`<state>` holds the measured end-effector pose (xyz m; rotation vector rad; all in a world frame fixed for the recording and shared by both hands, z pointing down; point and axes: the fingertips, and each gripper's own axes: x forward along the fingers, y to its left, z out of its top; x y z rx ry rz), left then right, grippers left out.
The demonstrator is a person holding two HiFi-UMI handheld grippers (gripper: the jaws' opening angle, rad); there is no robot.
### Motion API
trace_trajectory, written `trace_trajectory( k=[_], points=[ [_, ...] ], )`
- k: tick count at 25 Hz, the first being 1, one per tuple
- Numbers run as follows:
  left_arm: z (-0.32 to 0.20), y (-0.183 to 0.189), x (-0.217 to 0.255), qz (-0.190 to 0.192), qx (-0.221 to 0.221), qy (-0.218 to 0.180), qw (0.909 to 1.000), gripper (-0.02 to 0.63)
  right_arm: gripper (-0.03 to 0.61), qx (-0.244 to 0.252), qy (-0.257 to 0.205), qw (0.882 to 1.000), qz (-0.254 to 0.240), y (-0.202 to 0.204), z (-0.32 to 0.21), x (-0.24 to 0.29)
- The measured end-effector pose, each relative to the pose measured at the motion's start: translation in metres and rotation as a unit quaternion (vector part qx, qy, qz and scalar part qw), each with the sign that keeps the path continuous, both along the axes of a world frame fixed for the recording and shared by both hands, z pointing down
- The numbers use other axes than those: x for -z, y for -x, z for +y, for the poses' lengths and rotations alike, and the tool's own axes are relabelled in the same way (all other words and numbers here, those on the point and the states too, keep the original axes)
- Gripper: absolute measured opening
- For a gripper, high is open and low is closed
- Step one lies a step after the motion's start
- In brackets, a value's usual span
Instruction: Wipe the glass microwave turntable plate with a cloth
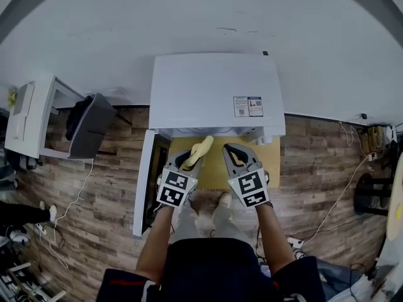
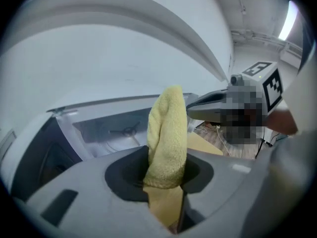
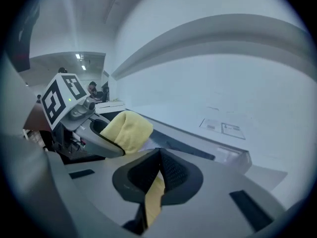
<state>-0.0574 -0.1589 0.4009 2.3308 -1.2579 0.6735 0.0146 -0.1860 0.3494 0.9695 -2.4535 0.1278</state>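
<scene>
Barely started tbh: left gripper clamped on the yellow cloth, right gripper closed and empty, both facing the open microwave, no wiping yet.

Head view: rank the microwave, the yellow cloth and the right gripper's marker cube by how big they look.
1. microwave, by far the largest.
2. marker cube on the right gripper, though it sits nearer the camera.
3. yellow cloth, only partly showing.
</scene>
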Motion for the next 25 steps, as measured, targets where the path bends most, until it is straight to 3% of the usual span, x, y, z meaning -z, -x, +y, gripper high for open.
trace_trajectory(
  k=[7,11,14,25],
  points=[
    [0.013,0.018,0.055,0.008,0.021,-0.038,0.999,0.13,0.009,0.003,-0.067,0.998,-0.018,0.002,0.011,0.062],
    [0.015,0.02,0.099,0.032,0.019,-0.081,0.996,0.13,0.009,-0.011,-0.095,0.994,-0.049,0.001,0.011,0.097],
    [0.017,0.024,0.129,0.019,0.017,-0.113,0.9932,0.13,0.009,-0.025,-0.115,0.991,-0.067,-0.003,0.012,0.122],
    [0.032,0.041,0.214,0.016,0.048,-0.219,0.9744,0.13,0.009,-0.038,-0.183,0.977,-0.105,-0.012,0.035,0.193]
  ],
)
